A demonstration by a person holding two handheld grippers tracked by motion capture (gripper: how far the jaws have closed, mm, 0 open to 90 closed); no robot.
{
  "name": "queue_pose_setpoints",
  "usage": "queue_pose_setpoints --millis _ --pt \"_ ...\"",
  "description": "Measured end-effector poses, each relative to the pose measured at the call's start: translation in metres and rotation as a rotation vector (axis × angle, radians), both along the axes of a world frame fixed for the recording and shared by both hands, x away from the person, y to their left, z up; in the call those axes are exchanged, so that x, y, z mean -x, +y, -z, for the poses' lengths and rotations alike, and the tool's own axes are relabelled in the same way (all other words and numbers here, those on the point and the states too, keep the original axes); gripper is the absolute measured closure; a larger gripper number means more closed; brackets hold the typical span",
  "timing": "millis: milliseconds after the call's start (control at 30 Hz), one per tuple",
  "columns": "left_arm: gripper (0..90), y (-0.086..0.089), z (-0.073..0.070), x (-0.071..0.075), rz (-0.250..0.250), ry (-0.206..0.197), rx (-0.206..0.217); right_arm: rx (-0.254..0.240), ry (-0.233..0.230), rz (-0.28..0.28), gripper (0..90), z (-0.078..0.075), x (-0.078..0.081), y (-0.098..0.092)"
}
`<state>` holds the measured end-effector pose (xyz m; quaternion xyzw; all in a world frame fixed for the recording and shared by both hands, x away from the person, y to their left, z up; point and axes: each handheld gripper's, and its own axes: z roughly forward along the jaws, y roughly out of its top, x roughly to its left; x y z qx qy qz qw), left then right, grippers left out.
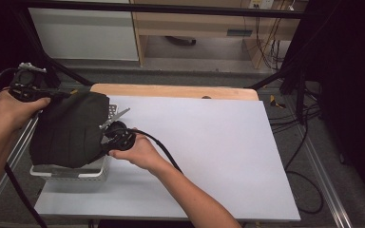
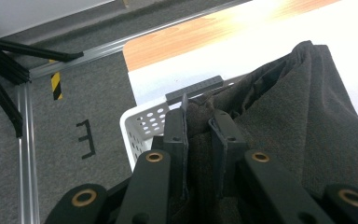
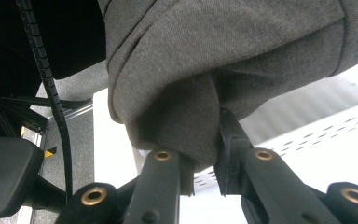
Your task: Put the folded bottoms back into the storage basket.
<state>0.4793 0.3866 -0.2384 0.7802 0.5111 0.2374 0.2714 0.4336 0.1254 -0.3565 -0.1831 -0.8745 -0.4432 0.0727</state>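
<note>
Dark cloth (image 1: 71,128) held spread above the white basket (image 1: 83,175) at the table's left edge. Left gripper (image 2: 198,128) and right gripper (image 3: 204,140) each pinch a fold of it (jaws pressed together). Step in hand, probably: lifting it from the basket; next, carry it clear toward the white sheet (image 1: 209,142).

We can read one sign: a black mark shaped like a capital E (image 2: 86,138) on the grey carpet floor (image 2: 74,107), left of the white perforated plastic basket (image 2: 140,128). We make out no other text, label or number.
</note>
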Motion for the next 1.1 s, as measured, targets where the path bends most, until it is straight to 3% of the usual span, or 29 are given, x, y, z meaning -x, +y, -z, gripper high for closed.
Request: queue_pose_setpoints --millis 767,1100 --pt "78.3 -0.01 0.022 -0.01 -0.015 0.016 -0.068 0.036 -0.002 0.006 79.4 0.011 0.003 0.007" --pt "78.2 -0.011 0.028 -0.012 -0.019 0.025 -0.076 0.064 -0.014 0.008 79.1 0.012 0.005 0.01"
